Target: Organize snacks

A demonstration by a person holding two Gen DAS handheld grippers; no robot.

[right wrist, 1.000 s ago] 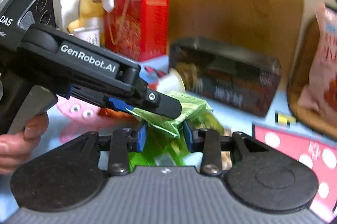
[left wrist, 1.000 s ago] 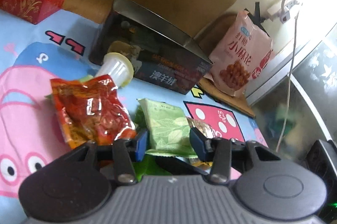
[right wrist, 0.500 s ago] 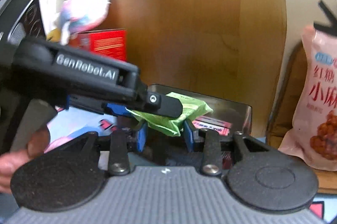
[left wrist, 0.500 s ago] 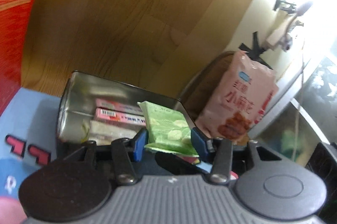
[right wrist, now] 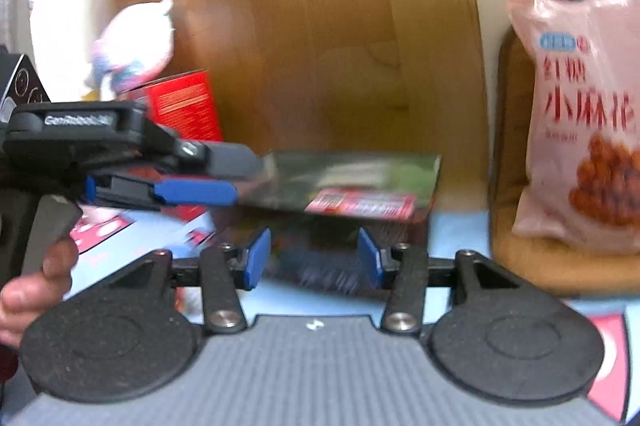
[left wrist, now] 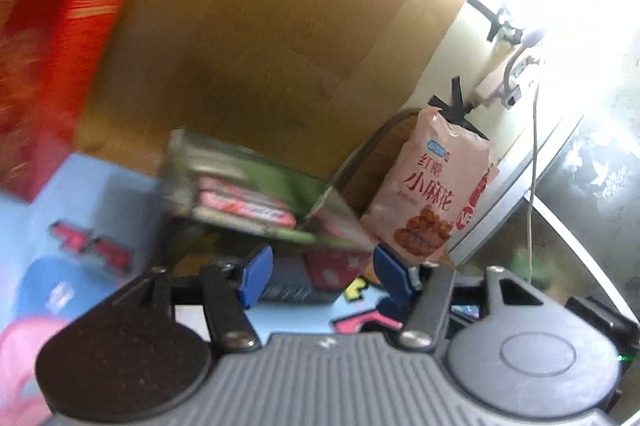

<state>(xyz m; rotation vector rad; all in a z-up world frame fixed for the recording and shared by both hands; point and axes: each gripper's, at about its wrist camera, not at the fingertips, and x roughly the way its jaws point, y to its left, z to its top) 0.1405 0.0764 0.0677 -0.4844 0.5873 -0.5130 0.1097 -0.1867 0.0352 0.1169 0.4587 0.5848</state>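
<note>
The open metal tin sits on the cartoon-print bench with pink snack packets inside, pretty blurry though. Both the left hand-held gripper and right hand-held gripper hover just in front of it, jaws opening, nothing between them. A pink snack bag leans off to the right

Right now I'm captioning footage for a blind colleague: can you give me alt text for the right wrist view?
The right claw is opening with nothing between its blue pads, facing an open metal tin that holds pink packets. The left claw, held in a hand, reaches in from the left, also holding nothing; a pink snack bag stands to the right.
</note>
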